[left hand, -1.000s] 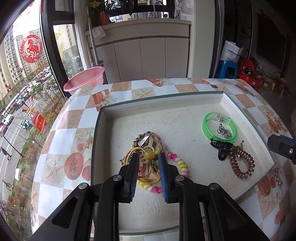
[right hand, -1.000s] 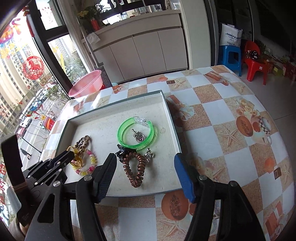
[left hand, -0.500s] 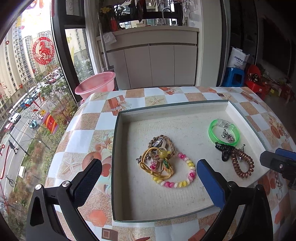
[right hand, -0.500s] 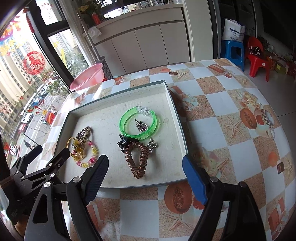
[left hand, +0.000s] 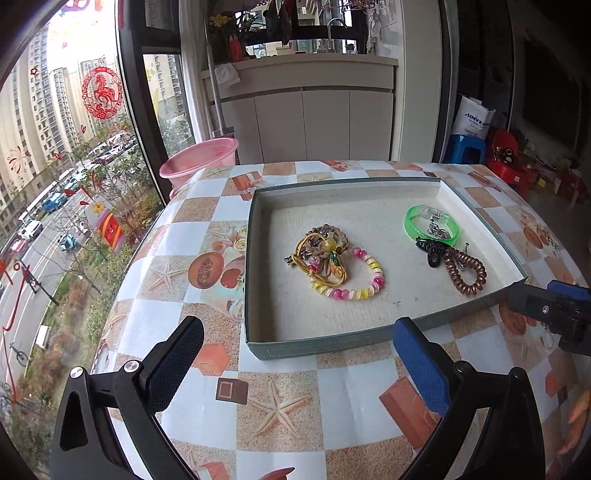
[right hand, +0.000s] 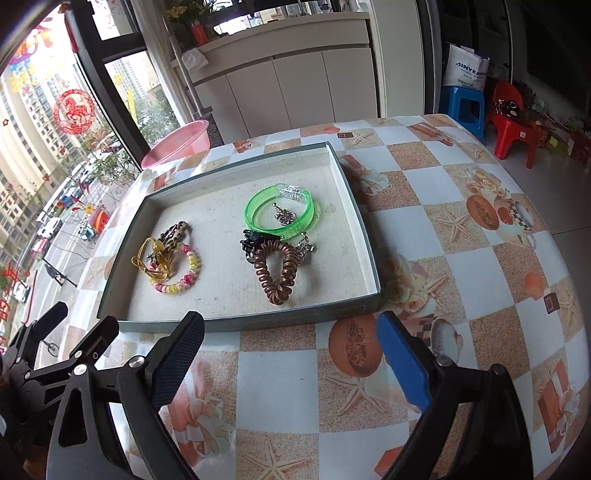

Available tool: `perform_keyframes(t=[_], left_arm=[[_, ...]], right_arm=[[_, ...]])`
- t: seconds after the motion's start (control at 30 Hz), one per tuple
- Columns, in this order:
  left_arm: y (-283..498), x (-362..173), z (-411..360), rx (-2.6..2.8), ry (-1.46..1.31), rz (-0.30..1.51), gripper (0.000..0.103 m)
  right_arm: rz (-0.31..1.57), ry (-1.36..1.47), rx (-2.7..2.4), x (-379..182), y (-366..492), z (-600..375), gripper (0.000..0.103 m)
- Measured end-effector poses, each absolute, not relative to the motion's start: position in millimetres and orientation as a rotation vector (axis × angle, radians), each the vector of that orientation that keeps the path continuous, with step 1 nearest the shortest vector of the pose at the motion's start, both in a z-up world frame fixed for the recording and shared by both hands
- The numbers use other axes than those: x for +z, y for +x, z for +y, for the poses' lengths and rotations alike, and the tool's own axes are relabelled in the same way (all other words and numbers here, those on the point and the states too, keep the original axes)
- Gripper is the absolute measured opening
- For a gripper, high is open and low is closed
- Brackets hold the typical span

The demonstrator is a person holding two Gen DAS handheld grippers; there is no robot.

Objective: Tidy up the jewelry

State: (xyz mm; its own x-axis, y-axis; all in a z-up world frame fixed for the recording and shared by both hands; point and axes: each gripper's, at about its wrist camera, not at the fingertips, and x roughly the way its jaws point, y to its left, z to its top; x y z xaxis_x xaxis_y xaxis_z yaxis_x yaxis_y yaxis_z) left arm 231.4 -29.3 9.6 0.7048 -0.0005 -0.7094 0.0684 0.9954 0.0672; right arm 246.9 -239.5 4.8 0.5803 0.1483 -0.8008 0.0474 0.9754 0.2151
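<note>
Withdrawn left gripper (left hand: 297, 349); coiled, beaded bracelets (left hand: 347, 271)

place: high-rise flat, lived-in room | table (right hand: 424, 192) with seashell-print oilcloth | at 12 o'clock – white cupboards (left hand: 325, 122), plants (left hand: 221, 22) and tap on the counter | at 10 o'clock – window (left hand: 55, 147) over street and tower blocks, red paper horse (left hand: 102, 92) on glass | at 2 o'clock – plastic stools (right hand: 465, 107)
</note>
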Motion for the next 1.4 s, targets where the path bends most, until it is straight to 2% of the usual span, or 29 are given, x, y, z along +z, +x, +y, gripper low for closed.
perform_keyframes(t=[0.67, 1.03, 1.4], left_arm=[[169, 2, -14, -0.006, 0.021, 0.777, 0.103], [140, 8, -20, -0.016, 0.03, 0.716, 0.103], [129, 15, -22, -0.016, 0.033, 0.686, 0.103]], right_arm=[[0.868, 0.142, 0.036, 1, 177, -223, 0.103], [0.741, 0.094, 0.004, 20, 141, -213, 0.103], [0.712, 0.104, -0.006, 28, 129, -214, 0.103]])
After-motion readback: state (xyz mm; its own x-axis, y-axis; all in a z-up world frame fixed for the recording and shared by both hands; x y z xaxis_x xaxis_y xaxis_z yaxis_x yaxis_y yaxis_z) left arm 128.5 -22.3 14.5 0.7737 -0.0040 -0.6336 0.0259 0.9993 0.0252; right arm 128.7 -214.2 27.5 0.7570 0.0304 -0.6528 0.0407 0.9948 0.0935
